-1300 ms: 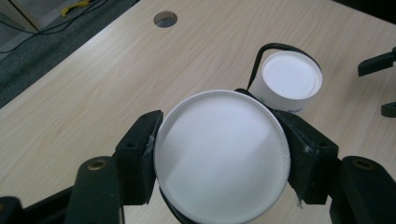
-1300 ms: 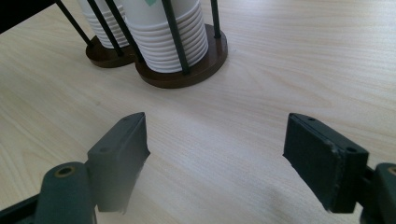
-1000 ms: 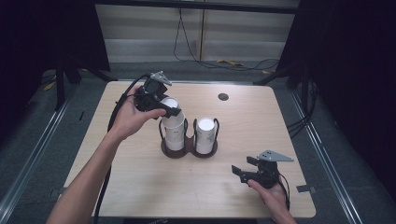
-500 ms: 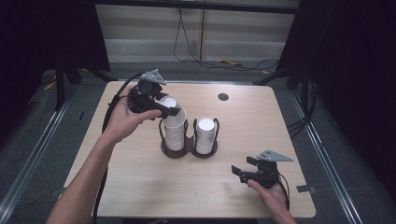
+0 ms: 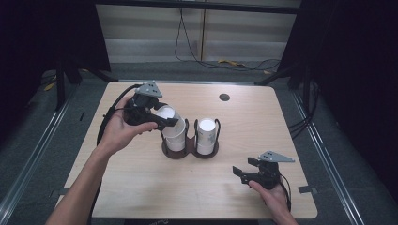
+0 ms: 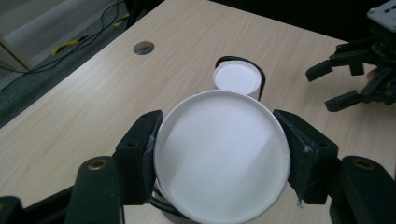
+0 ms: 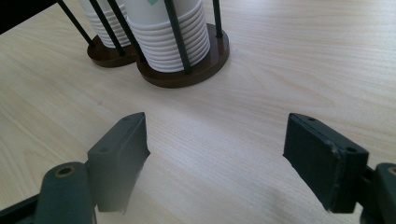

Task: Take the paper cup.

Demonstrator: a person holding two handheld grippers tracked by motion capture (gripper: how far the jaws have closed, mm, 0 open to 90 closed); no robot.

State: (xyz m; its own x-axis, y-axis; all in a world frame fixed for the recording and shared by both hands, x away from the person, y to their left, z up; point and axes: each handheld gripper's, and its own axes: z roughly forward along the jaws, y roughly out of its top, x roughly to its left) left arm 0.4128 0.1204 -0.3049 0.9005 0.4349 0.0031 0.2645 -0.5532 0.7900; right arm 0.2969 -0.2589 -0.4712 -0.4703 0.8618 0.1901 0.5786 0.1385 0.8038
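A dark two-slot cup holder [image 5: 187, 152] stands mid-table with a stack of white paper cups in each slot: the left stack [image 5: 176, 139] and the right stack [image 5: 206, 133]. My left gripper [image 5: 162, 123] is shut on the rim of a single white cup [image 5: 166, 115], held tilted just above the left stack. In the left gripper view the jaws clamp both sides of that cup [image 6: 219, 163], and the right stack [image 6: 236, 77] stands beyond it. My right gripper [image 5: 244, 173] rests open near the table's front right, nothing between its jaws [image 7: 215, 149], facing the stacked cups [image 7: 173, 32].
The light wooden table [image 5: 281, 122] has a round cable hole [image 5: 224, 97] at the back. Black cables trail from both grippers. Dark floor and metal rails surround the table, with cables on the floor behind it.
My left hand has shifted a little to the left with the cup, which now sits tilted over the left stack. The right gripper has stayed in place.
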